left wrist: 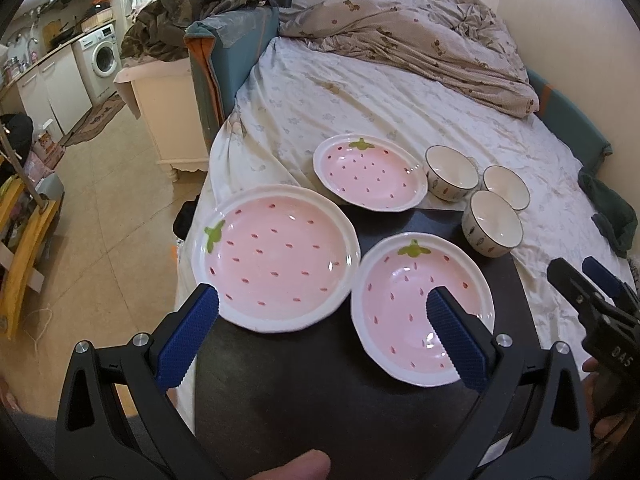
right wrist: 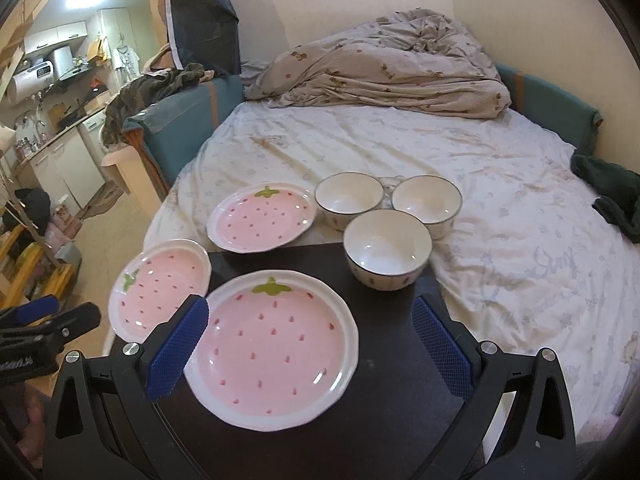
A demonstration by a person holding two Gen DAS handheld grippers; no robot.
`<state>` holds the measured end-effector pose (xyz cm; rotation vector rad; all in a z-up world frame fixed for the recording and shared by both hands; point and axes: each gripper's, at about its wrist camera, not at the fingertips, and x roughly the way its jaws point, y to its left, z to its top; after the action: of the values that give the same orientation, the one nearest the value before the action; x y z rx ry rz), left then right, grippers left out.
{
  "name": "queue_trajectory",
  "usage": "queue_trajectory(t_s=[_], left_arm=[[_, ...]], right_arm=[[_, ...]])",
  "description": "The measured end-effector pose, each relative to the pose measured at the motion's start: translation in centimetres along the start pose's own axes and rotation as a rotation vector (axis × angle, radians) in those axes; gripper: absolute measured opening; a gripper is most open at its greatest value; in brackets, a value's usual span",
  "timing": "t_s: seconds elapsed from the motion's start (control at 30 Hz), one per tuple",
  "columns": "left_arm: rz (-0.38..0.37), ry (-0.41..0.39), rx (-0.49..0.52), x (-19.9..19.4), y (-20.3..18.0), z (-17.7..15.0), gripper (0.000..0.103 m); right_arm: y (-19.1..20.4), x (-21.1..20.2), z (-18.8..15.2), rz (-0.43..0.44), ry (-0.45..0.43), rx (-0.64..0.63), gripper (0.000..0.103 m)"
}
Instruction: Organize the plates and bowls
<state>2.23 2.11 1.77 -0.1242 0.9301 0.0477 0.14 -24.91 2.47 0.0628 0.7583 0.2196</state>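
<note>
both claws gape with nothing between their pads: left claw [left wrist: 322, 312] hovers over the desk's [left wrist: 312, 380] near left, right claw [right wrist: 310, 320] straddles the nearest strawberry plate [right wrist: 272, 352]. another strawberry plate [right wrist: 160, 288] overhangs the left edge; a third [right wrist: 262, 216] and three bowls [right wrist: 387, 254] crowd the far edge, partly on the bed [right wrist: 500, 208].

Two plates [right wrist: 276, 354] [right wrist: 160, 288] lie side by side on the tabletop [right wrist: 384, 360]. A third plate [right wrist: 262, 216] sits behind them, with three bowls [right wrist: 386, 254] clustered to its right.

Pink strawberry-patterned plates [right wrist: 276, 348], white dark-rimmed bowls [right wrist: 387, 254], black table [right wrist: 384, 360], blue fingers [right wrist: 178, 344].
</note>
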Motion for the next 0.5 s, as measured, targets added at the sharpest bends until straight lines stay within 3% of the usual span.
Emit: queue_trajectory(t_s=[0.27,0.5], left_arm=[[-0.019,0.074,-0.054,2.2,3.9,4.5,0.103],[0.061,0.125,-0.175,6.0,9.5,6.4,0.103]], right_arm=[[2.6,1.4,3.6,0.086,0.06,0.054,0.103],[5.3,4.9,5.9,0.149,0.169,0.064,0.103]])
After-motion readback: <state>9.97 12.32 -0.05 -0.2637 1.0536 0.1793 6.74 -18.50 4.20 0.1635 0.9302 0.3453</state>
